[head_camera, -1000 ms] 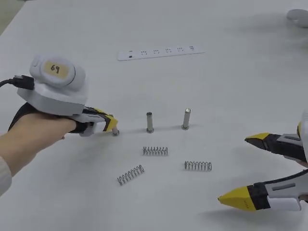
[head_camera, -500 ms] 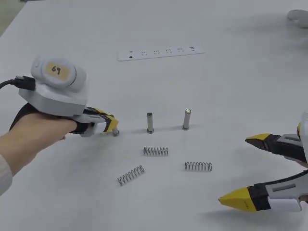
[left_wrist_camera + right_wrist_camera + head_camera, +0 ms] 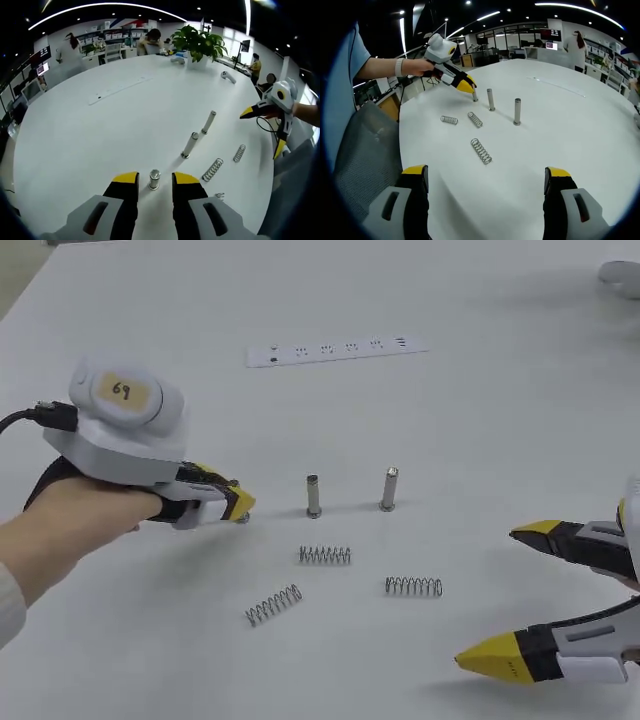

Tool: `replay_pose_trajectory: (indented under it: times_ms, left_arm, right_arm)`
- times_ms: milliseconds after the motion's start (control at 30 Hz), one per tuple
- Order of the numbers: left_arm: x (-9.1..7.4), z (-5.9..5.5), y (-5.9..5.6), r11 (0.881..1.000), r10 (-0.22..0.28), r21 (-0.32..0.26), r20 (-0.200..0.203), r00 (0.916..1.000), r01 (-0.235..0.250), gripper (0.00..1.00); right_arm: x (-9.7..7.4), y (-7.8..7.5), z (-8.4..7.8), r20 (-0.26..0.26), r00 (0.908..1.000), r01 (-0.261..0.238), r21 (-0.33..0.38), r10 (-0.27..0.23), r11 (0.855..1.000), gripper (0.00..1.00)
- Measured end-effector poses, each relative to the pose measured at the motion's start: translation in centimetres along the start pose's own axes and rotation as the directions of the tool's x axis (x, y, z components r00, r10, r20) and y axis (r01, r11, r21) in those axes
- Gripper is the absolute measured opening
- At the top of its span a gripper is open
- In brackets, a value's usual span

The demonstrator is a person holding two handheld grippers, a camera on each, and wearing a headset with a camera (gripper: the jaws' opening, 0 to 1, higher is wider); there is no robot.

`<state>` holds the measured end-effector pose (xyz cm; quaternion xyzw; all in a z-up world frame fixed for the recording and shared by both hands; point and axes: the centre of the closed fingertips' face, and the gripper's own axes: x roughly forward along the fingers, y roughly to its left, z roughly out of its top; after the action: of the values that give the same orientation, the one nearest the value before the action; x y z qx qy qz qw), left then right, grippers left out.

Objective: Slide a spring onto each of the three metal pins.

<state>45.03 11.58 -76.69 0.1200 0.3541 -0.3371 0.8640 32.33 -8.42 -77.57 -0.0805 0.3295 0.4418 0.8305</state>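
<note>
Left gripper: the left gripper (image 3: 240, 506) has its jaws slightly parted, one yellow tip on each side of the first pin (image 3: 154, 180); a thin gap shows on both sides, so it brackets the pin without clamping it.
Right gripper: the right gripper (image 3: 486, 172) is spread wide and carries nothing; its tips hang over bare table.
Pins: three, all upright in one row. The first stands between the left gripper's tips. The second pin (image 3: 313, 496) and third pin (image 3: 389, 489) stand farther out along that gripper's line, each apart from the next.
Springs: three, all lying flat, none on a pin. Seen from the left gripper, they lie to the right of the pin row. Seen from the right gripper, they lie ahead of its open jaws. The closest spring (image 3: 413, 586) lies nearest the right gripper, the middle spring (image 3: 325, 555) just short of the second pin, and the last spring (image 3: 273, 604) nearest the left gripper.
Open room: the table (image 3: 500, 420) is bare between the right gripper and the springs, and wide beyond the pins.
Edges: in the right gripper view the table's rim curves past that gripper's left jaw, with a chair (image 3: 367, 145) just beside it.
Farther out: one power strip (image 3: 337, 349) lies flat, well beyond the pins from both grippers.
</note>
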Motion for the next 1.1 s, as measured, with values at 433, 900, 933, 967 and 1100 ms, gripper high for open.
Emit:
replay_pose_trajectory:
  times_ms: [433,900,933,967,1100]
  left_arm:
    - [0.1,-0.7,-0.5,0.999,-0.026,0.023,-0.004,0.9997,0.026,0.47]
    - [-0.1,-1.9,-1.5,0.996,-0.072,0.049,0.006,0.9974,0.071,0.79]
    - [-0.2,-2.0,-1.6,0.996,-0.076,0.049,0.005,0.9971,0.075,0.82]
    - [-0.2,-2.0,-1.6,0.996,-0.076,0.051,0.007,0.9971,0.076,0.84]
    - [-0.6,-2.2,-1.9,0.994,-0.092,0.062,0.018,0.9956,0.091,0.92]
  right_arm:
    - [0.1,0.1,0.1,0.001,1.0,-0.002,0.001,0.002,1.0,0.96]
    - [0.2,-0.1,0.2,-0.001,1.0,-0.001,-0.001,0.001,1.0,0.96]
    - [0.2,-0.1,0.2,-0.002,1.0,0.0,-0.002,0.0,1.0,0.96]
    - [0.3,-0.1,0.3,-0.002,1.0,-0.001,-0.003,0.001,1.0,0.96]
    - [0.3,-0.2,0.4,0.0,1.0,0.003,-0.004,-0.003,1.0,0.97]
